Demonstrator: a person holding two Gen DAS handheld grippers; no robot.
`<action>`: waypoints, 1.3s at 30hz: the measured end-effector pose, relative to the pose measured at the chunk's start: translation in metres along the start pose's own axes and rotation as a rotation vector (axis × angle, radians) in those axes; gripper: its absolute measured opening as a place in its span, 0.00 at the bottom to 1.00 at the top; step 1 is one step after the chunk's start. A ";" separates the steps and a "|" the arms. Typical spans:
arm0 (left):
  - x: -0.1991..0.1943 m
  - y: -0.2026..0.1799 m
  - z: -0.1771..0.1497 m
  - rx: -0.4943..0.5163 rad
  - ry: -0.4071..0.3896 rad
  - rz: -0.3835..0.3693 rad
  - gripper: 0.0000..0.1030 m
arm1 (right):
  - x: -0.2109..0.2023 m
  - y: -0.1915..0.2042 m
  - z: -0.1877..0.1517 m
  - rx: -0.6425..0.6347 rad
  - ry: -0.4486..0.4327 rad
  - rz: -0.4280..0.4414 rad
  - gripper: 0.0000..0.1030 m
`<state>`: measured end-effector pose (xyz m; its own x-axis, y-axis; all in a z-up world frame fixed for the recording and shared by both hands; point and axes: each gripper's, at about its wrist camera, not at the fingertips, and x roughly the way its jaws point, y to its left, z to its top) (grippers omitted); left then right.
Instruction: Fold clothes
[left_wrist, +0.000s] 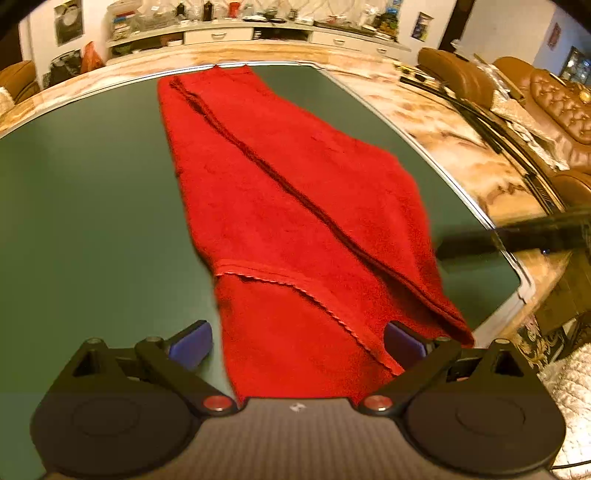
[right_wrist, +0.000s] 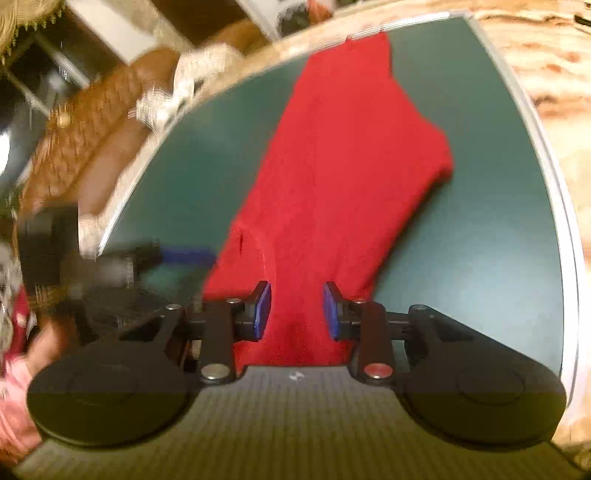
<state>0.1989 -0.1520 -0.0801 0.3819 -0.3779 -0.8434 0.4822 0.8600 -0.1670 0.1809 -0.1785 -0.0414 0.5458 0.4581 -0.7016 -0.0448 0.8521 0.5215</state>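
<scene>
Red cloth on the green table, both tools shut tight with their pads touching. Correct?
Not the tools. Both wrist views show the left tool and right tool with pads apart, and the red cloth running between them, so both are open. The rest holds: the cloth lies on the green table.
</scene>
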 end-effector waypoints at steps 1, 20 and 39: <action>0.000 -0.002 -0.001 0.010 0.002 -0.014 0.99 | 0.000 -0.002 0.008 -0.001 -0.020 -0.009 0.35; 0.010 -0.018 -0.003 0.077 0.052 -0.005 1.00 | 0.220 -0.016 0.254 -0.121 -0.066 -0.237 0.36; -0.009 -0.021 -0.006 0.071 0.017 0.053 0.99 | 0.115 -0.009 0.213 -0.200 -0.112 0.018 0.37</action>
<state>0.1804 -0.1648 -0.0720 0.3948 -0.3261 -0.8589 0.5168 0.8518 -0.0858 0.4222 -0.1870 -0.0238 0.6322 0.4527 -0.6288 -0.2144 0.8821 0.4195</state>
